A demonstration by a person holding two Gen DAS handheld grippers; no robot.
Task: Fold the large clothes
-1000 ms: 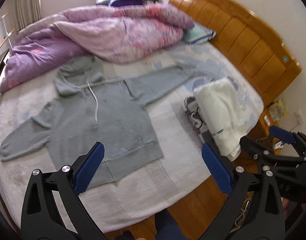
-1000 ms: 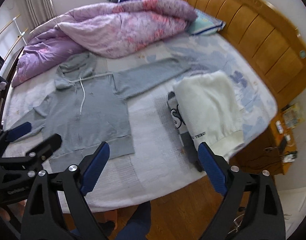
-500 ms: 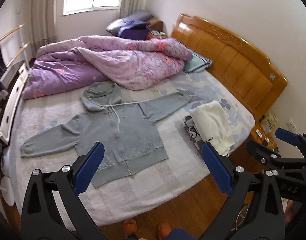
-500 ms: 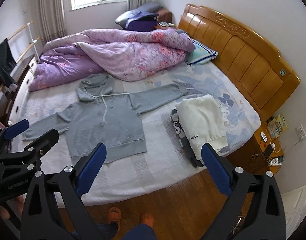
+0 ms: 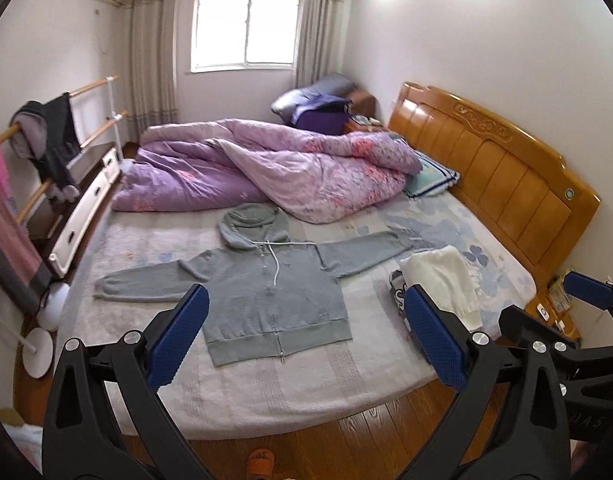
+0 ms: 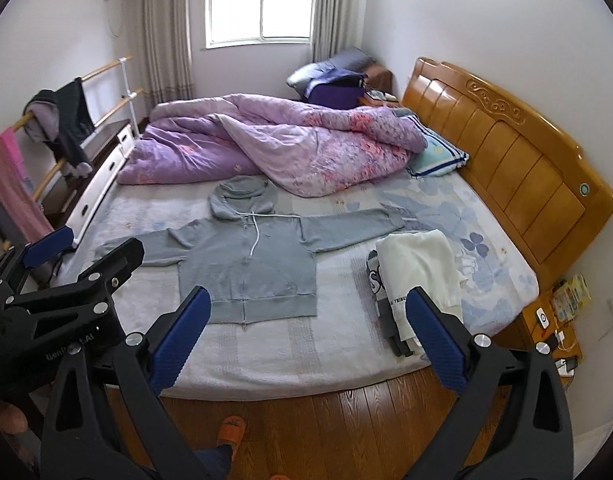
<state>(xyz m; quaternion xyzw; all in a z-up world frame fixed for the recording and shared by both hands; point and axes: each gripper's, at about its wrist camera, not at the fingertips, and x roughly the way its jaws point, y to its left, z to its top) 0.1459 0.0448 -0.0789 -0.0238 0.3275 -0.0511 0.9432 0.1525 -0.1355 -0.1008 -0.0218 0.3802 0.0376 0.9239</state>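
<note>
Item 1, grey zip-front hooded sweatshirt point(image 6: 248, 264): I log it flat, unfolded, sleeves spread, on the pale floral bedsheet point(image 6: 446, 216), every fold outstanding, beside 1 folded cream garment point(image 6: 420, 272), my left gripper point(image 5: 306, 340) and right gripper point(image 6: 306, 336) gaping wide, empty.

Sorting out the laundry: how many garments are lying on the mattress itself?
3 visible: a grey hoodie spread flat mid-bed, and beside it near the headboard side a folded cream garment stacked on a folded grey one. More could be hidden under the purple duvet.
</note>
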